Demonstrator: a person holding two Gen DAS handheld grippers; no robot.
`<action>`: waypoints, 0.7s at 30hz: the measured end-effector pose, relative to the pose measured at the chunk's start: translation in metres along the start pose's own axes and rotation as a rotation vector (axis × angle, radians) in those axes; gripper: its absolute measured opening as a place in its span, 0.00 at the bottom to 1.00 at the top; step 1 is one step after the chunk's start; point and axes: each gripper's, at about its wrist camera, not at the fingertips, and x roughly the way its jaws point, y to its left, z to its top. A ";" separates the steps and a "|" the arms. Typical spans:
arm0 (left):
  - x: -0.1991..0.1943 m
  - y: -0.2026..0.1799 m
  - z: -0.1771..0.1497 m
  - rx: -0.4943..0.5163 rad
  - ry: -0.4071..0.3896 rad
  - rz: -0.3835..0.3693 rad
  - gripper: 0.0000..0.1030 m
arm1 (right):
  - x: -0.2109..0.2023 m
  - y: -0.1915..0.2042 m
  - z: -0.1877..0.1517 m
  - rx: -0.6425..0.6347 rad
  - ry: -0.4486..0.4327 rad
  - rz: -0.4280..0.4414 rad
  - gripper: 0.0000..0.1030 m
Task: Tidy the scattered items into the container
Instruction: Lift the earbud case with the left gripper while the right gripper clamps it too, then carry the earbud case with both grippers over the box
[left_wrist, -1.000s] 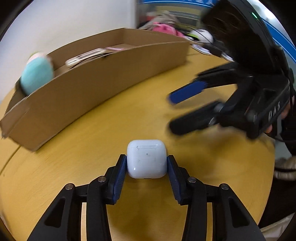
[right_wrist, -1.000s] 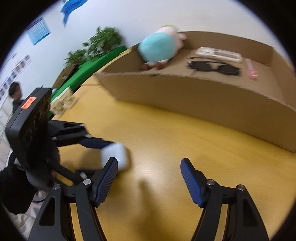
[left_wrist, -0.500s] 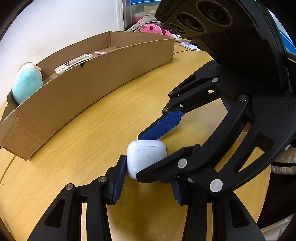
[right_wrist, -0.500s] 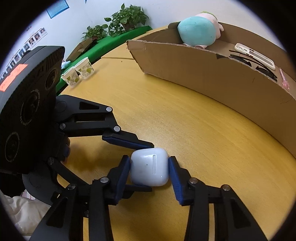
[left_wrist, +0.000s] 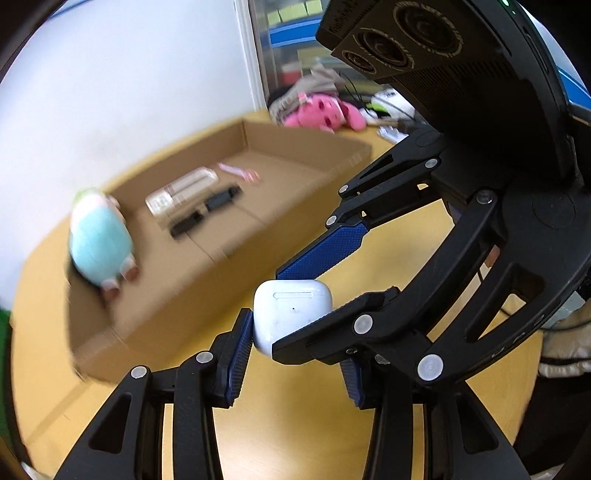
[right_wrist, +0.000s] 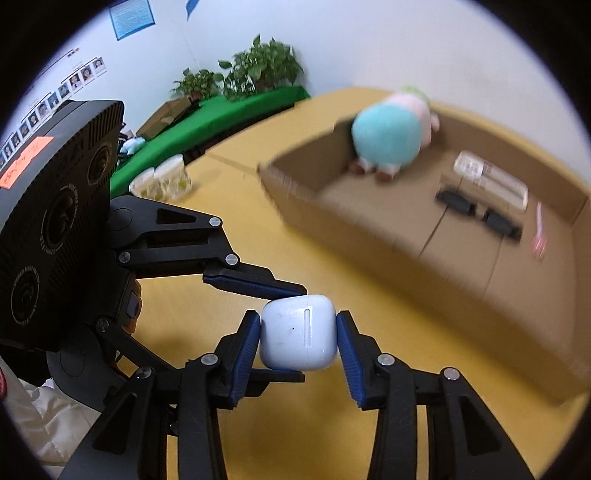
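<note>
A white earbuds case (left_wrist: 291, 314) (right_wrist: 299, 338) is held above the yellow table by both grippers at once. My left gripper (left_wrist: 295, 332) is shut on its left and right sides. My right gripper (right_wrist: 299, 339) is shut on it crosswise; in the left wrist view its fingers (left_wrist: 321, 254) pass over and under the case. The cardboard box (left_wrist: 207, 280) (right_wrist: 369, 229) lies beyond, open at the top. It holds a teal plush toy (left_wrist: 101, 240) (right_wrist: 388, 136), a phone (left_wrist: 181, 190), black sunglasses (right_wrist: 476, 212) and a pink item (right_wrist: 539, 229).
The round yellow table (left_wrist: 406, 251) carries the box. A pink plush (left_wrist: 321, 112) and clutter lie behind the box. Paper cups (right_wrist: 162, 181), a green surface and potted plants (right_wrist: 258, 70) stand past the table's far left edge.
Both grippers have risen with the case, which has left the table, and the view now looks down into the box. A second ago the right gripper was open and apart; it has since shut on the case.
</note>
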 end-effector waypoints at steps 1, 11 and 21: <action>-0.003 0.009 0.011 0.011 -0.008 0.008 0.45 | -0.004 -0.003 0.010 -0.008 -0.012 -0.006 0.40; 0.005 0.098 0.084 0.042 0.001 0.037 0.46 | -0.014 -0.047 0.110 -0.024 -0.053 0.025 0.40; 0.085 0.161 0.090 -0.024 0.165 -0.040 0.45 | 0.060 -0.104 0.145 0.061 0.087 0.094 0.40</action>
